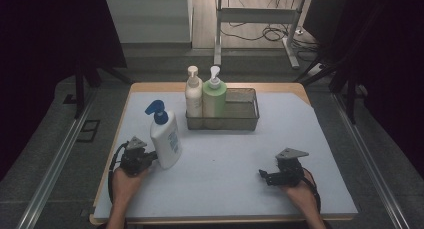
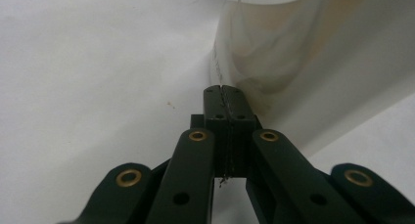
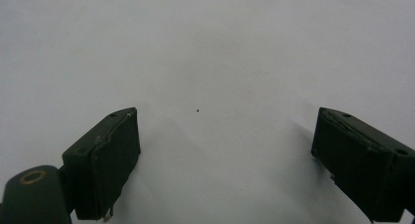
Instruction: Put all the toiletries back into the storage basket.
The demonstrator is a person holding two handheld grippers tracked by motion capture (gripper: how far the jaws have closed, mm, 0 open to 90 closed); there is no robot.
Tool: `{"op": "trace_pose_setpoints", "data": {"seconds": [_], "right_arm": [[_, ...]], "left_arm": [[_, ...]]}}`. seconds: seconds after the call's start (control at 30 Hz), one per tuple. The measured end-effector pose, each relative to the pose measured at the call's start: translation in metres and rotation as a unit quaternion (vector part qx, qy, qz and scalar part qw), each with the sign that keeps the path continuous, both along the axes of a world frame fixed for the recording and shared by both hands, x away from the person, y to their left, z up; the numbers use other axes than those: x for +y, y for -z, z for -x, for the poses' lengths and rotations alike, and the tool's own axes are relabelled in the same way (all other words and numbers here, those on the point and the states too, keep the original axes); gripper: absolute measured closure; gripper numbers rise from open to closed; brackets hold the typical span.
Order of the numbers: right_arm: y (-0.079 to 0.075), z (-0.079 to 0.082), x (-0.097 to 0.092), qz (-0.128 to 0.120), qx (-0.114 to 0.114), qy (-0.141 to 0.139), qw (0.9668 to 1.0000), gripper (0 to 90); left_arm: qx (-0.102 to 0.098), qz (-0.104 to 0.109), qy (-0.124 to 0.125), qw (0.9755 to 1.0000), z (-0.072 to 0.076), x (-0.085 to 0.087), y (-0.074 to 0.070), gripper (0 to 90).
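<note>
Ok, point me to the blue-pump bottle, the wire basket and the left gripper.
blue-pump bottle (image 1: 166, 139): high view, on its white body.
wire basket (image 1: 245, 120): high view, on its front wall.
left gripper (image 2: 226, 98): left gripper view, at the tips of its shut jaws.

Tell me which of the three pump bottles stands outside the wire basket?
The white bottle with the blue pump; the cream bottle and green bottle stand inside the basket.

White bottle (image 2: 313, 53) cut off at frame edge, label print (image 1: 173, 140) unreadable
</note>
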State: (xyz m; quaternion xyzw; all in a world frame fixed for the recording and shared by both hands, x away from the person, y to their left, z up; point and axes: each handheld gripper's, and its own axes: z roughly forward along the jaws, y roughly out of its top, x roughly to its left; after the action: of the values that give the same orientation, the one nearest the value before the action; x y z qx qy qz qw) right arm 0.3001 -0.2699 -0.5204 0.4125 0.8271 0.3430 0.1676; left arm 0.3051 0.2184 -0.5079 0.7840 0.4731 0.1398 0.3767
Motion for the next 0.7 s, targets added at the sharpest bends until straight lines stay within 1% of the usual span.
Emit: {"op": "trace_pose_setpoints", "data": {"seconds": [0.17, 0.37, 0.5, 0.7], "right_arm": [[0.0, 0.0, 0.0, 0.001, -0.002, 0.001, 1.0, 10.2], [0.0, 0.0, 0.0, 0.001, -0.001, 0.001, 1.0, 10.3], [0.0, 0.0, 0.0, 0.002, -0.002, 0.001, 1.0, 10.2], [0.0, 0.0, 0.0, 0.002, -0.001, 0.001, 1.0, 10.3]], "left_arm": [[0.001, 0.002, -0.001, 1.0, 0.003, -0.002, 0.001, 89.4], [-0.001, -0.006, 0.006, 1.0, 0.007, -0.005, 0.0, 89.4], [0.001, -0.01, 0.012, 0.9999, 0.008, -0.008, 0.0, 89.4], [0.003, -0.01, 0.015, 0.9998, 0.011, -0.012, 0.0, 89.4]]}}
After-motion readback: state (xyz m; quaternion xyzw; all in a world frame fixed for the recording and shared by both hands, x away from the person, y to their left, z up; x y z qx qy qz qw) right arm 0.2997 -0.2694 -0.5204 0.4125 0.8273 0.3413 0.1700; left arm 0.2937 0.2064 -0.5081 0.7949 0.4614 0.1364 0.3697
